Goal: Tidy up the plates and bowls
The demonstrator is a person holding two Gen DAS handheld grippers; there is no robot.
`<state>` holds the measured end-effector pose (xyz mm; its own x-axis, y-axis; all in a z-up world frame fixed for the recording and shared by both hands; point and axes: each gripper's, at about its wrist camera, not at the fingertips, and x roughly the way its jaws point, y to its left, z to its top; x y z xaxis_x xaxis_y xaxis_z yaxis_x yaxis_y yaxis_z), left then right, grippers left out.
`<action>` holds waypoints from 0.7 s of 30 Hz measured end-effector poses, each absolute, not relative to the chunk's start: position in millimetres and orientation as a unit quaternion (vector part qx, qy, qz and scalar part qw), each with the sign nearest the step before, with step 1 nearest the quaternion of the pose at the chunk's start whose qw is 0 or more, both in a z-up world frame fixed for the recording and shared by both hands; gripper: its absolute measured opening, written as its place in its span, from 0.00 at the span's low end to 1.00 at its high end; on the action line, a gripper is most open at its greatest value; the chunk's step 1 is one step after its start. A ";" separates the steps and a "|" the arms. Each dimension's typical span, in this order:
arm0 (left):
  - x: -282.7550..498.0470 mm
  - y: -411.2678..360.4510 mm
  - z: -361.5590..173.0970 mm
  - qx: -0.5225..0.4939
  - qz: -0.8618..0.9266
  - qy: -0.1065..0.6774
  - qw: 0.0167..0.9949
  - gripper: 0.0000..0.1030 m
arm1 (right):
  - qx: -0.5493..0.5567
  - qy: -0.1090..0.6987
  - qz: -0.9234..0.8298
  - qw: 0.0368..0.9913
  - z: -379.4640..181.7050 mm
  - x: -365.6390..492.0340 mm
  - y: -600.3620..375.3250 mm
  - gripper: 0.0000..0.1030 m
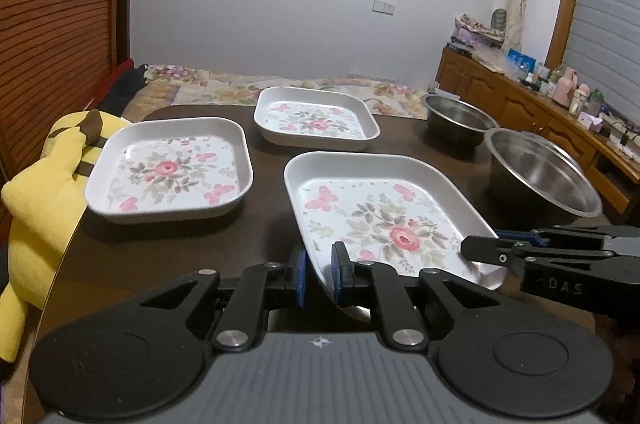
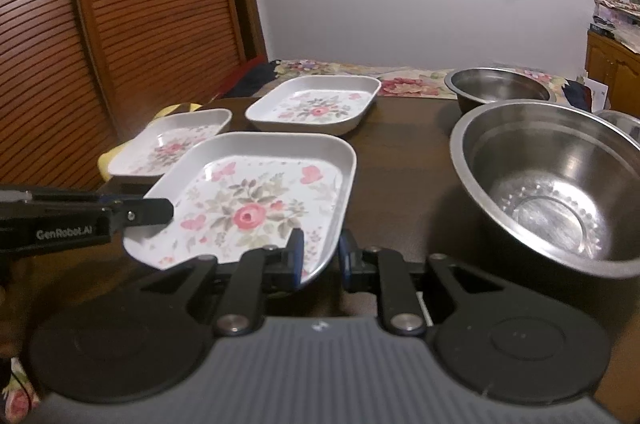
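Note:
Three white square plates with a rose print lie on the dark table (image 1: 180,256). Both grippers hold the nearest plate (image 1: 380,216) (image 2: 248,192). My left gripper (image 1: 320,272) (image 2: 160,212) is shut on its near left rim. My right gripper (image 2: 320,254) (image 1: 476,248) is shut on its near right rim. The plate's near edge looks slightly raised off the table. The second plate (image 1: 168,172) (image 2: 176,144) sits at the left, the third (image 1: 316,118) (image 2: 316,104) farther back. Steel bowls stand to the right: a large one (image 1: 540,172) (image 2: 552,184) and one behind it (image 1: 456,116) (image 2: 496,84).
A third steel bowl (image 2: 620,124) peeks out at the far right. A yellow plush toy (image 1: 40,184) leans on the table's left edge. A bed with a floral cover (image 1: 280,84) lies beyond the table, and a cluttered wooden cabinet (image 1: 520,104) stands at the right.

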<state>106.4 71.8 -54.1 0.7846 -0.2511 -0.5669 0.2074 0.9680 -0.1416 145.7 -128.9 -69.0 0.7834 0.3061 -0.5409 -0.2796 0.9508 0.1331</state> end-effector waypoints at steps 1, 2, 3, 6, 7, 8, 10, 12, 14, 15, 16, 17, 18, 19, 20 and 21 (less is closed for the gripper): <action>101.8 72.5 -54.5 -0.038 -0.122 0.304 0.944 0.14 | 0.023 0.291 0.157 0.943 -69.3 142.5 -129.1 0.20; 97.5 72.8 -55.3 -0.038 -0.121 0.303 0.944 0.14 | 0.024 0.293 0.159 0.943 -70.0 139.3 -129.4 0.20; 94.2 73.2 -55.8 -0.038 -0.121 0.303 0.944 0.14 | 0.026 0.294 0.160 0.942 -70.7 136.3 -129.2 0.20; 85.3 74.9 -59.1 -0.037 -0.119 0.304 0.944 0.14 | 0.026 0.299 0.167 0.939 -73.8 128.5 -129.4 0.20; 82.9 75.7 -60.1 -0.038 -0.119 0.305 0.944 0.14 | 0.025 0.300 0.169 0.939 -74.7 127.3 -128.7 0.20; 80.7 76.3 -60.8 -0.039 -0.119 0.306 0.944 0.14 | 0.024 0.302 0.171 0.938 -75.7 125.7 -128.1 0.20; 76.4 76.6 -61.3 -0.039 -0.119 0.306 0.944 0.14 | 0.023 0.304 0.174 0.936 -77.2 122.9 -128.0 0.20; 72.7 76.5 -62.2 -0.036 -0.119 0.305 0.944 0.14 | 0.023 0.307 0.178 0.935 -77.6 121.1 -128.6 0.20; 71.1 76.7 -63.9 -0.034 -0.118 0.306 0.944 0.14 | 0.023 0.308 0.180 0.934 -77.3 119.9 -129.1 0.20; 70.7 76.6 -64.9 -0.034 -0.118 0.307 0.944 0.14 | 0.023 0.308 0.181 0.934 -77.1 118.7 -128.7 0.20; 70.4 76.6 -65.7 -0.034 -0.118 0.308 0.943 0.14 | 0.022 0.308 0.182 0.934 -77.6 117.7 -128.5 0.20; 70.6 76.5 -66.8 -0.033 -0.117 0.309 0.943 0.14 | 0.022 0.308 0.181 0.934 -77.6 116.7 -128.1 0.20; 70.4 76.6 -67.5 -0.033 -0.117 0.309 0.943 0.14 | 0.022 0.308 0.182 0.934 -77.1 115.3 -128.6 0.20; 70.8 76.2 -68.3 -0.033 -0.117 0.310 0.943 0.14 | 0.021 0.308 0.182 0.934 -77.4 115.0 -128.4 0.20; 71.1 76.0 -69.1 -0.033 -0.117 0.311 0.943 0.14 | 0.020 0.309 0.181 0.933 -77.9 115.0 -128.1 0.20; 70.0 76.4 -70.1 -0.033 -0.117 0.311 0.942 0.14 | 0.019 0.310 0.180 0.933 -78.7 115.3 -127.6 0.20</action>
<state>70.0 76.4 -70.1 0.7788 -0.2415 -0.5789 0.1998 0.9703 -0.1360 115.3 -127.6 -78.7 0.7421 0.3488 -0.5724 -0.3249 0.9341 0.1479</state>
